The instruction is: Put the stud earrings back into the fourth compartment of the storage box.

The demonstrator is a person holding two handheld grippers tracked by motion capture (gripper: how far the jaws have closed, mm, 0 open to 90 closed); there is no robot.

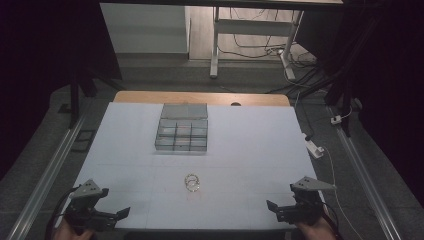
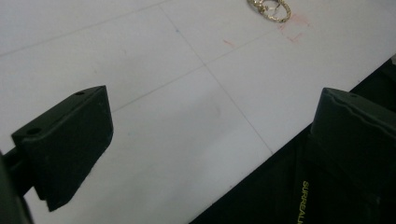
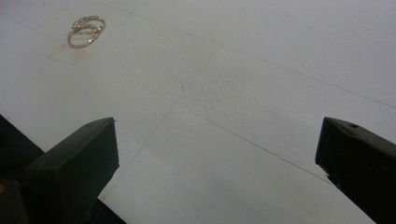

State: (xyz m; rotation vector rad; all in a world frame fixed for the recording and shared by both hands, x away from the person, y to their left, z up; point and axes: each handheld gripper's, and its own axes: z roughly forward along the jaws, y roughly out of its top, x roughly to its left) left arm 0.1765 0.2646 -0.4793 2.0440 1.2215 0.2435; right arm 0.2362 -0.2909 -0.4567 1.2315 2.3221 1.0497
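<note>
- My left tool (image 1: 102, 209) sits at the near left corner of the white worktop (image 1: 250, 150), its jaws spread wide with nothing between them.
- My right tool (image 1: 285, 207) sits at the near right corner, jaws likewise wide apart and empty.
- Two gold rings (image 1: 192, 182) lie on the worktop, overlapping each other, about midway between my two tools and a little farther out than both.
- In the left gripper view the rings (image 2: 271, 8) show at the top edge, well beyond the jaws; in the right gripper view the rings (image 3: 86, 31) lie at the upper left, well apart from the jaws.
- A clear compartment box (image 1: 182, 129) stands beyond the rings, well apart from them, its lid open at the back.
- Faint red marks (image 3: 65, 55) show on the worktop just beside the rings.
</note>
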